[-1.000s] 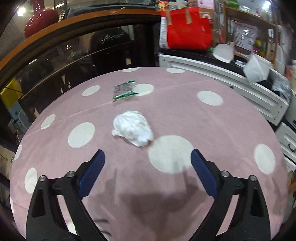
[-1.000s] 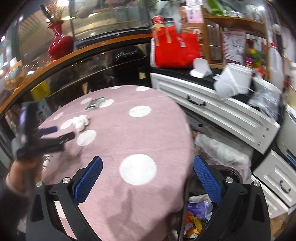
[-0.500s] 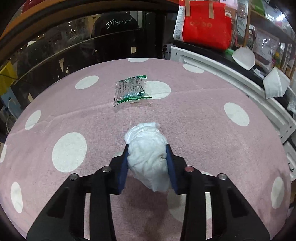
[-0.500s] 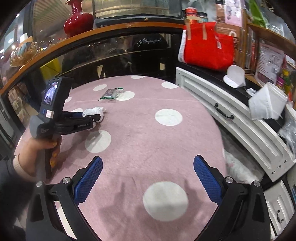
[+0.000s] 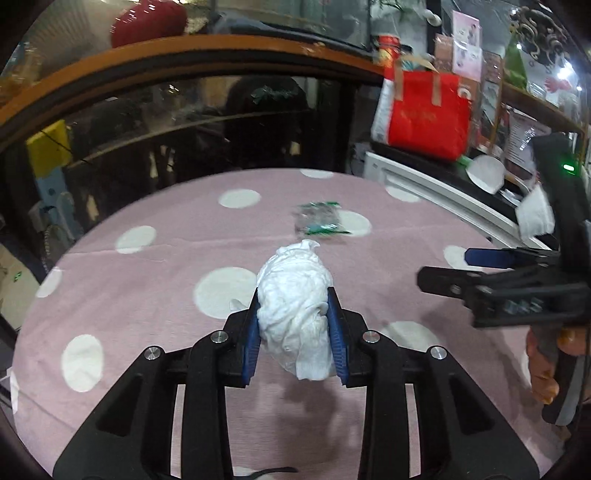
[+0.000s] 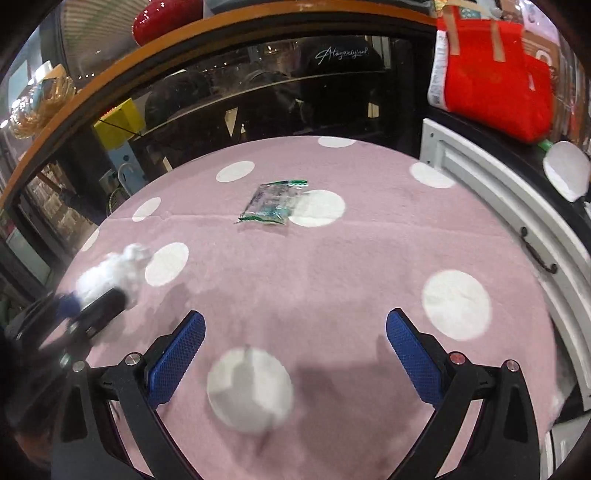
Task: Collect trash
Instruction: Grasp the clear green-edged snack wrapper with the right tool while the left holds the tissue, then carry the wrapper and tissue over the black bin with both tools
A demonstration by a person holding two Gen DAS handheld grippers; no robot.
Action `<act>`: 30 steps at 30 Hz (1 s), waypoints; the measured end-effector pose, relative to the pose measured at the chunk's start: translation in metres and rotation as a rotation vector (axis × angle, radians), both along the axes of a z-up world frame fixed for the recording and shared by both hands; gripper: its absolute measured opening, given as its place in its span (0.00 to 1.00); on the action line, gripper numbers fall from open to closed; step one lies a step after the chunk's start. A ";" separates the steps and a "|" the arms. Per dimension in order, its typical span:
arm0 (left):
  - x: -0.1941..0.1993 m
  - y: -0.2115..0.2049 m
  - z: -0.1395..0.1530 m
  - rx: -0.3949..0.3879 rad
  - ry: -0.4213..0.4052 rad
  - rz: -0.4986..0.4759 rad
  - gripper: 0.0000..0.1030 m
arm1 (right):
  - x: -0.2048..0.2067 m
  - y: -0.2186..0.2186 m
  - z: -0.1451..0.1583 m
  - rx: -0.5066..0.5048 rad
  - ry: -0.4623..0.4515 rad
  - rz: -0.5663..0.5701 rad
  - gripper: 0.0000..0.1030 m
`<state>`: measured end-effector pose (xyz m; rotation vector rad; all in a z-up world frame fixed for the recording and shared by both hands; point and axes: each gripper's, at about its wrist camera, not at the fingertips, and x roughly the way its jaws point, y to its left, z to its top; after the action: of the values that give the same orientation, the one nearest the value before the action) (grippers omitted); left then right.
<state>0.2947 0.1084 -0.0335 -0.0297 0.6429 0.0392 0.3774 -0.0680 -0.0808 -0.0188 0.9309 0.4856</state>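
Observation:
My left gripper [image 5: 295, 332] is shut on a crumpled white tissue [image 5: 295, 295] and holds it above the pink polka-dot tablecloth [image 5: 147, 288]. A clear wrapper with green edges [image 5: 319, 221] lies flat further back on the table. In the right wrist view the wrapper [image 6: 273, 205] lies ahead near the middle, and the tissue [image 6: 114, 271] shows blurred at the left in the left gripper [image 6: 92, 302]. My right gripper [image 6: 295, 354] is open and empty above the table. It also shows at the right of the left wrist view [image 5: 480, 269].
A white cabinet with drawers [image 6: 517, 229] borders the table's right side, with a red bag [image 6: 491, 85] on top. A dark glass counter with a wooden rim [image 6: 221, 85] runs behind the table. A red vase [image 6: 166, 18] stands on it.
My left gripper closed on the tissue and lifted it off the table. My right gripper swung left over the table, facing the wrapper.

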 end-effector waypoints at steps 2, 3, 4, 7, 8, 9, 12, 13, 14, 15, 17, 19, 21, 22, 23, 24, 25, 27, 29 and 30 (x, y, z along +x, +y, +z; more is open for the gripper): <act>0.000 0.008 -0.004 -0.036 0.002 -0.002 0.32 | 0.014 0.014 -0.005 0.018 0.025 0.004 0.92; 0.001 0.011 -0.006 -0.059 0.006 -0.004 0.32 | 0.023 0.023 -0.008 0.025 0.035 -0.002 0.92; 0.001 0.015 -0.007 -0.072 0.005 -0.002 0.32 | 0.030 0.030 -0.009 0.027 0.038 -0.005 0.92; -0.001 0.016 -0.007 -0.018 -0.014 0.031 0.32 | 0.052 0.049 -0.017 0.031 0.067 -0.026 0.92; -0.002 0.016 -0.006 0.002 -0.026 0.042 0.31 | 0.057 0.054 -0.019 0.031 0.073 -0.032 0.92; -0.004 0.015 -0.005 0.008 -0.033 0.044 0.31 | 0.066 0.060 -0.022 0.033 0.084 -0.042 0.91; -0.004 0.019 -0.004 -0.008 -0.027 0.052 0.32 | 0.085 0.074 -0.028 0.030 0.100 -0.071 0.89; -0.004 0.021 -0.004 -0.019 -0.021 0.054 0.32 | 0.091 0.079 -0.031 0.020 0.105 -0.084 0.88; -0.004 0.022 -0.004 -0.025 -0.020 0.056 0.32 | 0.096 0.083 -0.035 0.012 0.113 -0.098 0.85; -0.004 0.023 -0.004 -0.028 -0.020 0.058 0.32 | 0.101 0.088 -0.039 0.001 0.122 -0.105 0.82; -0.004 0.024 -0.004 -0.032 -0.021 0.056 0.31 | 0.102 0.094 -0.040 -0.034 0.097 -0.118 0.67; -0.004 0.024 -0.003 -0.036 -0.027 0.055 0.31 | 0.102 0.098 -0.037 -0.065 0.083 -0.115 0.48; -0.005 0.025 -0.003 -0.040 -0.029 0.053 0.31 | 0.099 0.094 -0.035 -0.048 0.083 -0.115 0.46; -0.005 0.025 -0.003 -0.047 -0.031 0.048 0.31 | 0.096 0.092 -0.033 -0.040 0.078 -0.113 0.46; -0.006 0.026 -0.003 -0.050 -0.030 0.040 0.32 | 0.095 0.089 -0.031 -0.038 0.067 -0.110 0.45; -0.006 0.025 -0.004 -0.048 -0.028 0.038 0.32 | 0.090 0.085 -0.028 -0.036 0.050 -0.105 0.41; -0.006 0.024 -0.005 -0.048 -0.025 0.031 0.32 | 0.086 0.081 -0.025 -0.031 0.042 -0.100 0.41; -0.007 0.019 -0.005 -0.055 -0.021 0.009 0.32 | 0.073 0.066 -0.019 0.003 0.045 -0.092 0.41; -0.007 0.014 -0.007 -0.047 -0.018 -0.013 0.32 | 0.057 0.051 -0.012 0.030 0.043 -0.082 0.40; -0.007 0.011 -0.008 -0.045 -0.019 -0.023 0.32 | 0.050 0.047 -0.008 0.037 0.035 -0.078 0.40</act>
<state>0.2874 0.1191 -0.0412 -0.0657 0.6248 0.0021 0.4271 -0.0214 -0.0891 0.0596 0.9532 0.4314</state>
